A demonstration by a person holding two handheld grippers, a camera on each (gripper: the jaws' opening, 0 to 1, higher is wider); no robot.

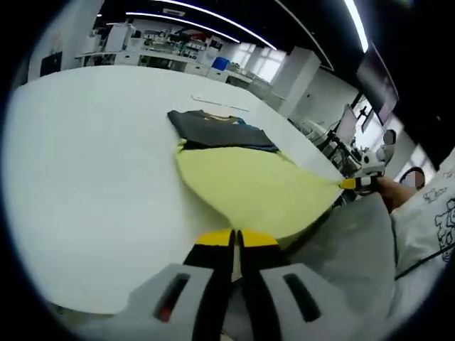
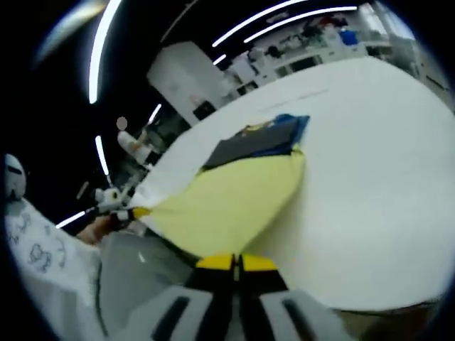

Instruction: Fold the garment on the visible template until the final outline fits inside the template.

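Left gripper view.
- Left gripper (image 1: 235, 238): jaws pressed together on the near edge of the garment (image 1: 245, 181), yellow tips meeting on the yellow cloth.
- Right gripper (image 1: 355, 184): seen at the right, pinching the far corner of the same yellow edge, which is drawn to a taut point there; a hand (image 1: 389, 193) holds it.
- Step in hand, as judged: the pinched edge is lifted off the near side of the table (image 1: 85, 177), ready to be carried over toward the dark part. To do it well, keep both ends level and evenly taut, bring them forward together, and lay the edge square so no slack bunches in the middle.

Right gripper view.
- Right gripper (image 2: 236, 263): jaws closed on the yellow edge.
- Left gripper (image 2: 131, 213): at the left, gripping the opposite corner, the cloth pulled to a point.
- Garment (image 2: 234, 192): yellow underside or lining turned up across the near half; farther off a dark grey panel with blue trim, lying flat on the white table (image 2: 377, 163).
- Template: cannot be made out clearly; the fit inside it cannot be judged.
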